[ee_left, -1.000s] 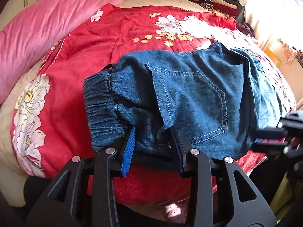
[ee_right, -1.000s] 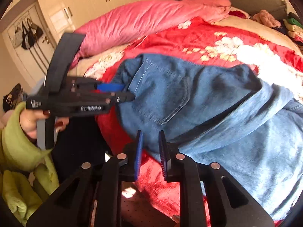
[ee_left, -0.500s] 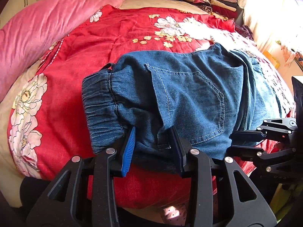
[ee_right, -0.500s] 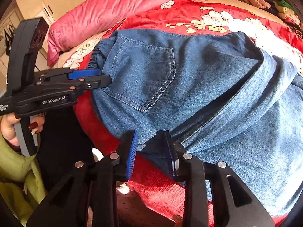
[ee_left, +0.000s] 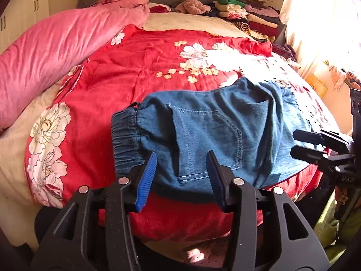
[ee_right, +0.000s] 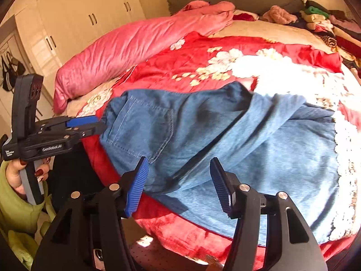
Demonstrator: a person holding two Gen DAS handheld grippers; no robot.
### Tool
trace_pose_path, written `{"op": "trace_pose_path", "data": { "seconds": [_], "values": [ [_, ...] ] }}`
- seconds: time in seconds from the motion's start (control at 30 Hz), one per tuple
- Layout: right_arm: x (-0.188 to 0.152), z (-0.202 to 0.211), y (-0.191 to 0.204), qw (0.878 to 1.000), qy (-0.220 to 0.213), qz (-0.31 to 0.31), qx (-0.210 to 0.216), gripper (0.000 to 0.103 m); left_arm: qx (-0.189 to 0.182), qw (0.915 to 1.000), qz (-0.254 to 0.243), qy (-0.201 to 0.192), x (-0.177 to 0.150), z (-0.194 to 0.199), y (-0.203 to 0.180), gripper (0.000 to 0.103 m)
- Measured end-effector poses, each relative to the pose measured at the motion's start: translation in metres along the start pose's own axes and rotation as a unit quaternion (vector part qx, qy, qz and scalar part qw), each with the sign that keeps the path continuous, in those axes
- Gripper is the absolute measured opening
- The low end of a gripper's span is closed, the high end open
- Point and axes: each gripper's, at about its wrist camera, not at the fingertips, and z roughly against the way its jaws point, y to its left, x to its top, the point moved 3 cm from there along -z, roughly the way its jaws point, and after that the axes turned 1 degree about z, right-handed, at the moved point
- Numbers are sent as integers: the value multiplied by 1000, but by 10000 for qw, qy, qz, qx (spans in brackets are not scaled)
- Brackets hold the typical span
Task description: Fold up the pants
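A red quilt (ee_left: pixel 140 72) lies under blue pants (ee_left: pixel 214 131), folded, just ahead of both grippers. The left gripper (ee_left: pixel 181 176) and right gripper (ee_right: pixel 179 185) have just opened, jaws spread, pinching nothing. The left one's side reads "GenRobot.AI".

Blue denim pants (ee_left: pixel 214 131) on red quilt (ee_left: pixel 135 67) w/ white flowers.

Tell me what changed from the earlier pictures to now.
Both tongs let go of the folded blue denim pants: the left tongs and the right tongs have just been opening and drew back from the near hem, nothing pinched between the pads. The pants stayed folded on the red floral quilt, and the pink duvet stayed put.
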Motion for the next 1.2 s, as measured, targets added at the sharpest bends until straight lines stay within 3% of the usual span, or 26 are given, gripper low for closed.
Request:
{"op": "trace_pose_path", "data": {
  "seconds": [0.17,0.43,0.67,0.93,1.1,1.13,1.2],
  "values": [
    [8,17,-19,9992,-262,-143,-267,58,-155,9997,-190,-5,5,2,-20,51],
    [15,34,-59,9951,-502,-552,-653,58,-646,9967,-434,244,5,-15,-65,53],
    [35,32,-85,9929,-504,-550,-924,58,-1118,9903,-641,517,4,-42,-106,53],
    [75,-4,-114,9936,-286,-622,-897,58,-1391,9860,-548,745,9,-78,-132,53],
    [104,-38,-123,9926,-51,-466,-1123,58,-1562,9834,-447,813,20,-96,-144,53],
    [109,-47,-125,9924,28,-440,-1146,58,-1560,9835,-463,793,22,-99,-148,51],
    [117,-63,-129,9911,149,-405,-1259,58,-1569,9833,-505,774,26,-104,-155,38]
  ]
}}
